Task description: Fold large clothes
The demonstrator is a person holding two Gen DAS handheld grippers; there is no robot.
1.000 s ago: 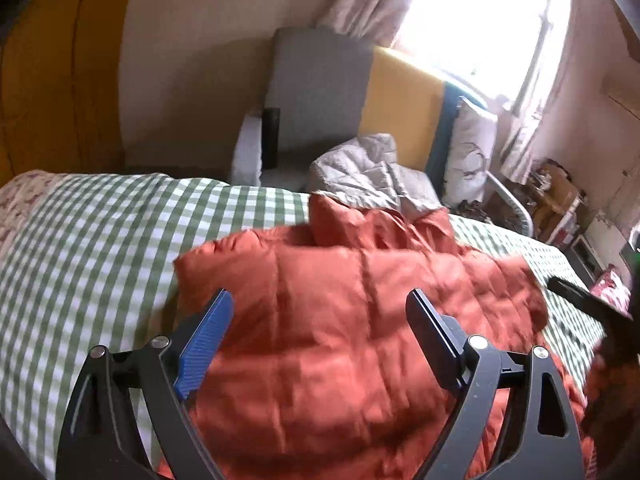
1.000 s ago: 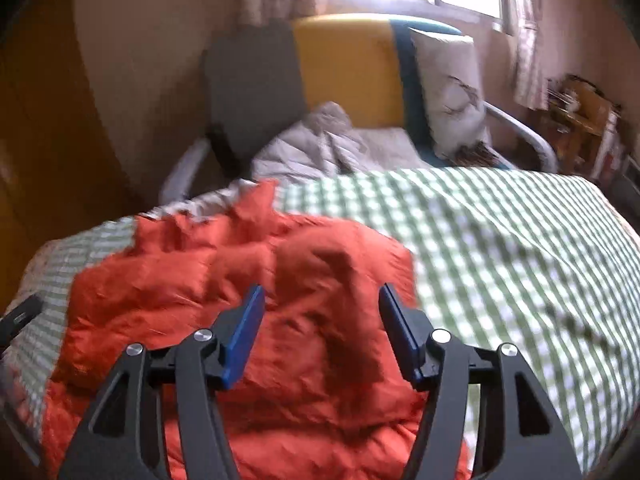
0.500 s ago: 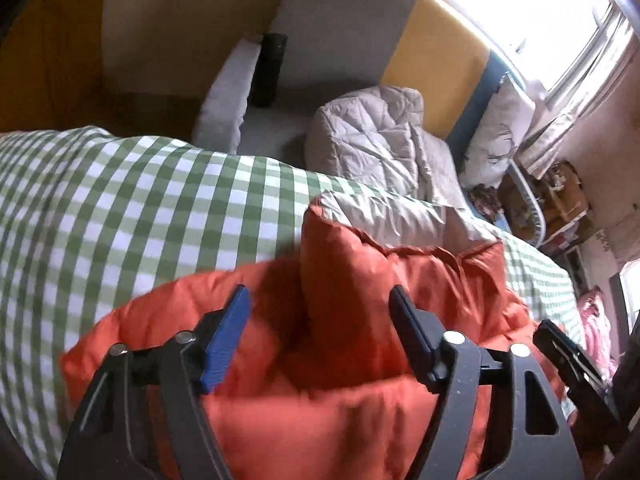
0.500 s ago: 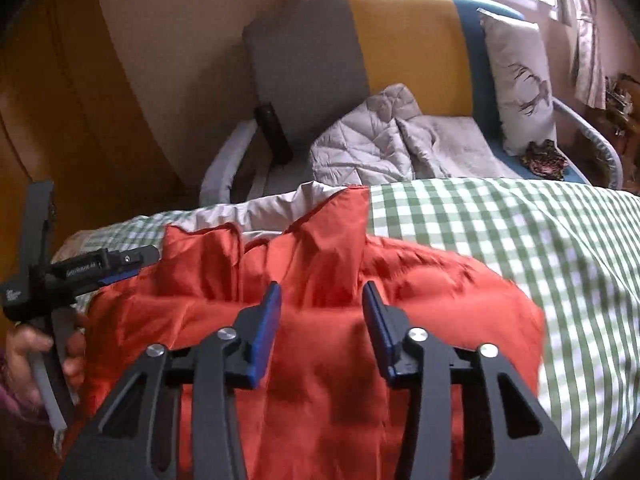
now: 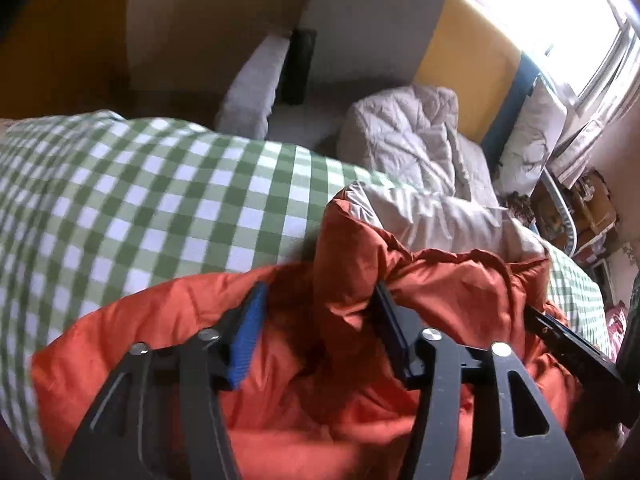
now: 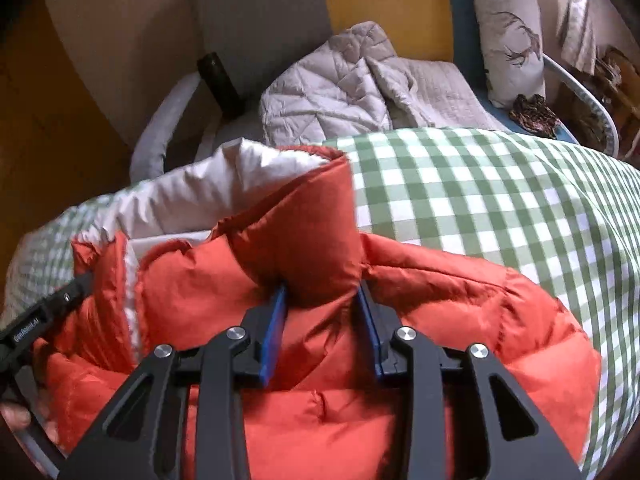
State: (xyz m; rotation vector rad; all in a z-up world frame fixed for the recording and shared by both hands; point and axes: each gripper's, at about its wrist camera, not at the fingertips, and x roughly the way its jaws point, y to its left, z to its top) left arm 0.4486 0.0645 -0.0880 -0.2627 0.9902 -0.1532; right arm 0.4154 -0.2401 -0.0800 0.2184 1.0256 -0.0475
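Orange-red puffer jacket (image 6: 400, 312) lies bunched on the green-checked bed (image 6: 500, 208), a raised fold pinched in the right gripper (image 6: 324, 320) and another in the left gripper (image 5: 320, 320); lift both evenly, carrying the fold across without slipping.

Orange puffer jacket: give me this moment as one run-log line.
stage: grasp | left gripper: around jacket fold, closure unclear | right gripper: shut on orange puffer jacket | surface: green checked bedcover

A bed in green-checked cover (image 6: 480, 208) carries the orange puffer jacket (image 6: 440, 300), bunched up.
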